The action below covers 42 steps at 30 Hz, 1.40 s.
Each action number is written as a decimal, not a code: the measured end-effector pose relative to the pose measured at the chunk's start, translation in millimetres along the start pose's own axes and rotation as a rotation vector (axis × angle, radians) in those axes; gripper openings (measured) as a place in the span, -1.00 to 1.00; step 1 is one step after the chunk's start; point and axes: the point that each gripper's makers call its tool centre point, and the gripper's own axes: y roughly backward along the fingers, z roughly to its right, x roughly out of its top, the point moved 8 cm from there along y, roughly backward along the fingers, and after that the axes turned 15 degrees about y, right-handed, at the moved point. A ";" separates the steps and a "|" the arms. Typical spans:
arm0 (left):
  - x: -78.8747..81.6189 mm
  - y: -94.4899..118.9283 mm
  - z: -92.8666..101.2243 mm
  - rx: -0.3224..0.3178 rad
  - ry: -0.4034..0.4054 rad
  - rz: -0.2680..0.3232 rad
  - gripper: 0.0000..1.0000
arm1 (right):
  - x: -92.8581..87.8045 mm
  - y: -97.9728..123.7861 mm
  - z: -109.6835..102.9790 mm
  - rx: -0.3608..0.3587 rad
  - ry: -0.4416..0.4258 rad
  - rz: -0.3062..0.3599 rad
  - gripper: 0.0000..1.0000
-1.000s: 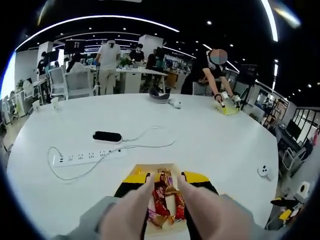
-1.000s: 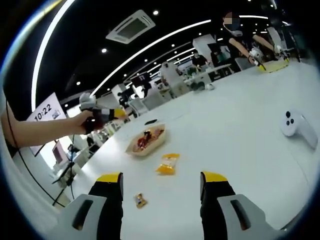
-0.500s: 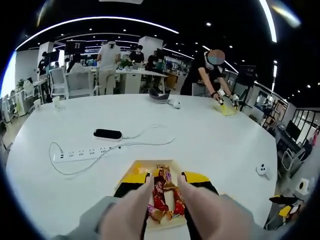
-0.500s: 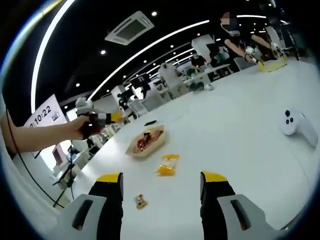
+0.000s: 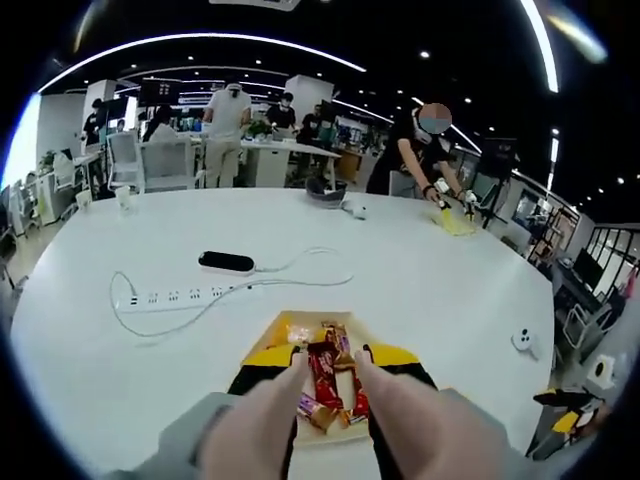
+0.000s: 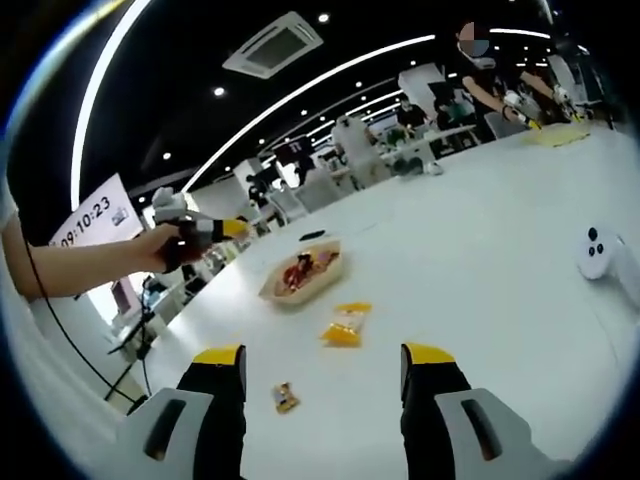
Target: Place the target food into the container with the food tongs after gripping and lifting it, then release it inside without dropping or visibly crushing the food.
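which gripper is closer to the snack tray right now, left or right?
Left. The left gripper is right over the snack tray, its jaws framing the wrapped candies. The right gripper sits well back across the table, with a yellow packet lying between it and the tray.

Right gripper (image 6: 322, 362) jaws apart above white table (image 6: 480, 260); yellow packet (image 6: 346, 324) near snack-filled tray (image 6: 303, 274).
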 end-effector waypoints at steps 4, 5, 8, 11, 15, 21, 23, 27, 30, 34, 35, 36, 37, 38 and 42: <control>2.0 3.9 5.7 -0.013 0.007 0.016 -0.52 | 3.2 0.9 -0.4 0.007 -0.001 -0.006 0.26; 2.6 4.4 7.0 -0.017 0.008 0.020 -0.52 | 3.8 1.3 -0.4 0.009 -0.001 -0.005 0.26; 3.6 5.9 11.2 -0.028 0.012 0.038 -0.52 | 0.7 0.0 0.6 0.024 -0.002 -0.013 0.26; 1.5 9.2 16.2 -0.041 0.021 0.052 -0.52 | -2.3 -0.8 1.2 0.036 0.001 -0.027 0.26; -0.5 12.3 17.7 -0.048 0.017 0.057 -0.52 | -2.3 1.5 -0.2 0.047 0.007 -0.026 0.26; -2.8 19.5 15.4 -0.060 0.045 0.076 -0.52 | -6.4 -1.5 7.3 0.026 -0.017 -0.028 0.26; -4.0 20.1 14.6 -0.057 0.041 0.073 -0.52 | -4.5 -2.7 7.6 0.026 -0.022 -0.021 0.27; -7.5 26.0 9.0 -0.050 0.052 0.070 -0.52 | -4.6 -9.6 4.5 0.040 -0.011 -0.020 0.27; -9.1 30.1 8.5 -0.050 0.055 0.070 -0.52 | -5.5 -12.1 4.2 0.047 -0.013 -0.026 0.27; -12.0 30.7 7.3 -0.065 0.061 0.061 -0.53 | -4.2 -15.0 4.6 0.044 -0.021 -0.021 0.27; -12.4 30.8 7.9 -0.070 0.064 0.061 -0.53 | -4.5 -15.3 4.9 0.043 -0.022 -0.021 0.28; -13.0 30.9 8.8 -0.074 0.067 0.062 -0.53 | -4.4 -15.6 5.0 0.044 -0.023 -0.021 0.28; -13.9 31.0 10.0 -0.072 0.061 0.059 -0.53 | -4.3 -15.5 4.6 0.045 -0.022 -0.022 0.28; -14.3 31.1 10.5 -0.072 0.059 0.058 -0.53 | -4.5 -15.6 4.7 0.045 -0.020 -0.023 0.28; -15.6 30.9 14.4 -0.088 0.052 0.052 -0.52 | -6.2 -15.4 5.3 0.050 -0.015 -0.030 0.28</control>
